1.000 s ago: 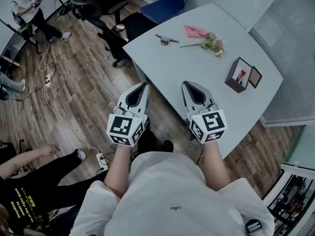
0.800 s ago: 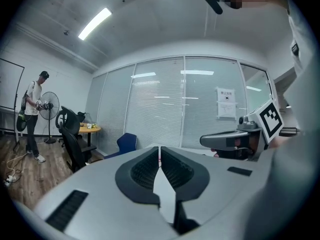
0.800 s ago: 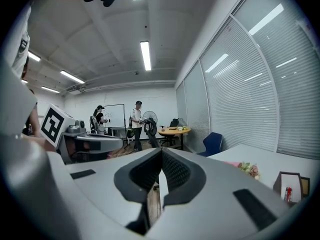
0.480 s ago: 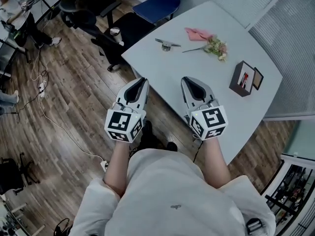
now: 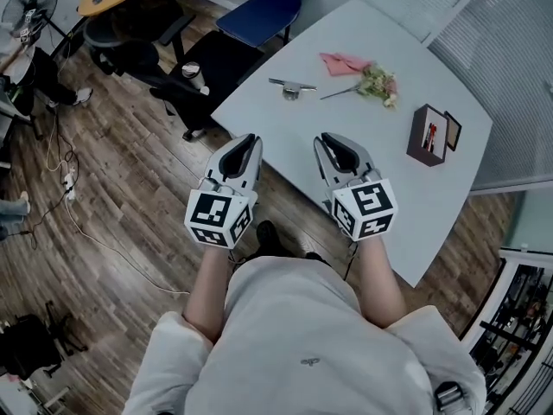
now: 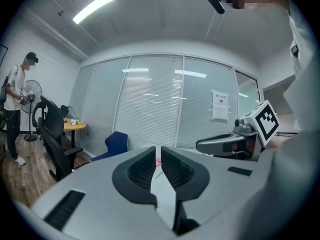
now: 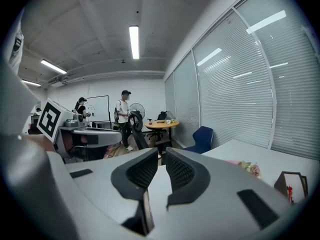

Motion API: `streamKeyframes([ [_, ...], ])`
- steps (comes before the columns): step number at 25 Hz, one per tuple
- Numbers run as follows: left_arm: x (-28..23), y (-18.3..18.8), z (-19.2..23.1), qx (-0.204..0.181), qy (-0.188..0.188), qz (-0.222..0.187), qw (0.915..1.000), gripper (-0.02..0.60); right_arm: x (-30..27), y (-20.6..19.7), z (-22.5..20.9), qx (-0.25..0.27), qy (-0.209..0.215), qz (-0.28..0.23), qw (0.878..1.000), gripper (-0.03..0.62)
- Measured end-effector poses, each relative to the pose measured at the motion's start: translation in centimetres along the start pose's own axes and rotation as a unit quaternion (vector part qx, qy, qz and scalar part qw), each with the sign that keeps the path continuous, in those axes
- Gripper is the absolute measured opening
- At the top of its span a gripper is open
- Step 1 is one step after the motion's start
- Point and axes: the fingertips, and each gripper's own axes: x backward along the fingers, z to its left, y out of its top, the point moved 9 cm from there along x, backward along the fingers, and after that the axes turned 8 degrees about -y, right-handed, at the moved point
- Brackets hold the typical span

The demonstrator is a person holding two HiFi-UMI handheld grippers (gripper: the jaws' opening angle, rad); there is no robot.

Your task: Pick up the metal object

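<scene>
The metal object, a small silver piece with a long thin handle, lies on the grey table near its far left edge. Both grippers hover side by side over the table's near corner, well short of the object. My left gripper shows only a narrow gap between its pads, with nothing in it. The jaws of my right gripper are opening and hold nothing. The metal object does not show in either gripper view.
A pink cloth and a small flower sprig lie beyond the metal object. A dark open box stands at the table's right. Office chairs crowd the table's left edge. People stand far off.
The head view has swung; the table sits slightly lower and left in frame. The person sitting at the lower left has dropped out of view. Both grippers keep their place side by side.
</scene>
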Motion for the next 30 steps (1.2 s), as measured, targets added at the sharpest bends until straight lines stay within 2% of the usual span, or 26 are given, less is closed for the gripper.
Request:
streamKeyframes([
  [12, -0.9, -0.5, 4.2, 0.001, -0.044, 0.006, 0.999, 0.027, -1.9, -0.4, 1.8, -0.013, -0.041, 0.01, 0.999, 0.086],
  [17, -0.9, -1.4, 4.1, 0.011, -0.055, 0.016, 0.9983, 0.067, -1.3, -1.4, 1.8, -0.022, -0.05, 0.023, 0.998, 0.103],
  [30, -2.9, -3.2, 4.9, 0.021, -0.067, 0.052, 0.9962, 0.107, -3.4, -3.1, 0.7, -0.039, -0.046, 0.045, 0.997, 0.129],
])
